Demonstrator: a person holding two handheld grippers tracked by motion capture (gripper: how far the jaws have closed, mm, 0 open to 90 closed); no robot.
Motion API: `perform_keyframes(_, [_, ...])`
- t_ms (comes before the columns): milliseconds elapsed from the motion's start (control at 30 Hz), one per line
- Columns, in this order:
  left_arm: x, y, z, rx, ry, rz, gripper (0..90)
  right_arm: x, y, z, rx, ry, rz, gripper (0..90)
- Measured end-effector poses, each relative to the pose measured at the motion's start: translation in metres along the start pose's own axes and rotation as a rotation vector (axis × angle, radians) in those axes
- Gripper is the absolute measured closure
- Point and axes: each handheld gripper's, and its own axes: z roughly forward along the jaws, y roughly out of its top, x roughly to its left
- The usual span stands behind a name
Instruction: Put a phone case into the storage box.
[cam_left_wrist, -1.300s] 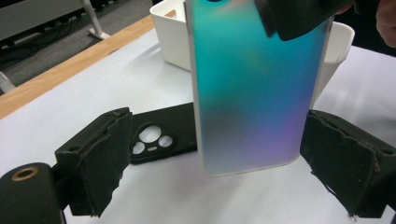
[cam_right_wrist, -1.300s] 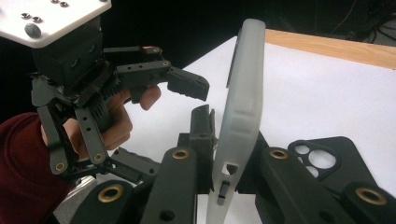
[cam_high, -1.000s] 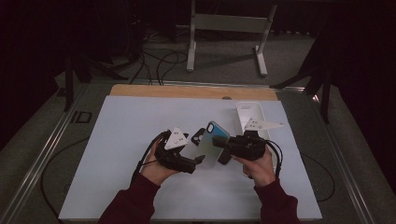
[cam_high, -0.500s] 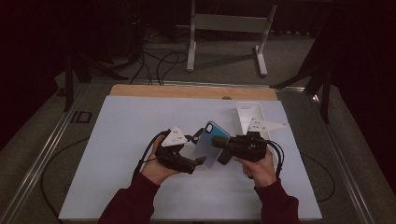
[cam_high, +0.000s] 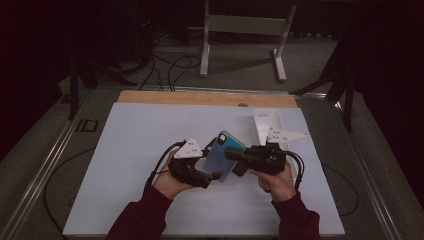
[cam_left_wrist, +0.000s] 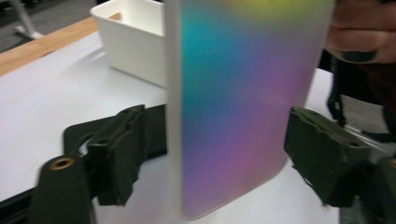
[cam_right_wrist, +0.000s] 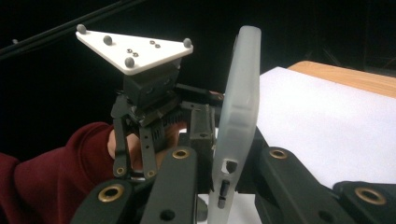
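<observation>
I hold the phone case upright above the white table, between my two hands. My right gripper has its jaws clamped tight on the thin edge of the case, near the button cutouts. My left gripper has its jaws set either side of the case's iridescent back; they have just been closing in, yet a gap shows on both sides, so the pads are not pressing yet.

The risk I see is in this handover. The case looks like soft, frosted rubber, and if my left jaws close off-centre they may bend or twist it against the right grip. If my right jaws let go before the left ones truly bite, the case could drop onto the table or tip onto the dark flat object lying under it. The white bin stands well behind, clear of any fall.
</observation>
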Motion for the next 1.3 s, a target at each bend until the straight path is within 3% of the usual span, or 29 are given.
perform_keyframes(33, [0.0, 0.0, 0.0, 0.0, 0.0, 0.0, 27.1, 0.0, 0.0, 0.0, 0.002, 0.007, -0.006, 82.1])
perform_keyframes(67, [0.0, 0.0, -0.001, -0.019, -0.048, -0.003, 31.0, 0.001, 0.0, 0.0, 0.004, 0.019, -0.016, 82.1])
perform_keyframes(133, [0.0, 0.0, -0.002, -0.028, -0.061, 0.001, 35.9, 0.002, -0.001, 0.0, -0.002, 0.031, -0.021, 82.2])
perform_keyframes(333, [-0.001, -0.001, -0.007, -0.054, -0.072, 0.024, 45.5, 0.001, -0.001, -0.003, -0.016, 0.048, -0.033, 82.1])
perform_keyframes(433, [-0.002, -0.002, -0.009, -0.068, -0.079, 0.037, 57.8, -0.003, -0.001, -0.008, -0.025, 0.04, -0.033, 81.4])
perform_keyframes(567, [-0.002, -0.003, -0.008, -0.065, -0.093, 0.041, 61.8, -0.005, -0.003, -0.01, -0.027, 0.05, -0.033, 80.6])
perform_keyframes(733, [-0.002, -0.003, -0.009, -0.068, -0.122, 0.053, 72.2, -0.007, -0.002, -0.012, -0.026, 0.041, -0.038, 70.3])
perform_keyframes(1033, [-0.003, -0.003, -0.009, -0.076, -0.147, 0.055, 80.2, -0.007, -0.002, -0.013, -0.027, 0.027, -0.028, 58.0])
perform_keyframes(1300, [-0.004, -0.002, -0.01, -0.079, -0.109, 0.057, 80.9, -0.008, -0.002, -0.012, -0.03, 0.004, -0.008, 51.0])
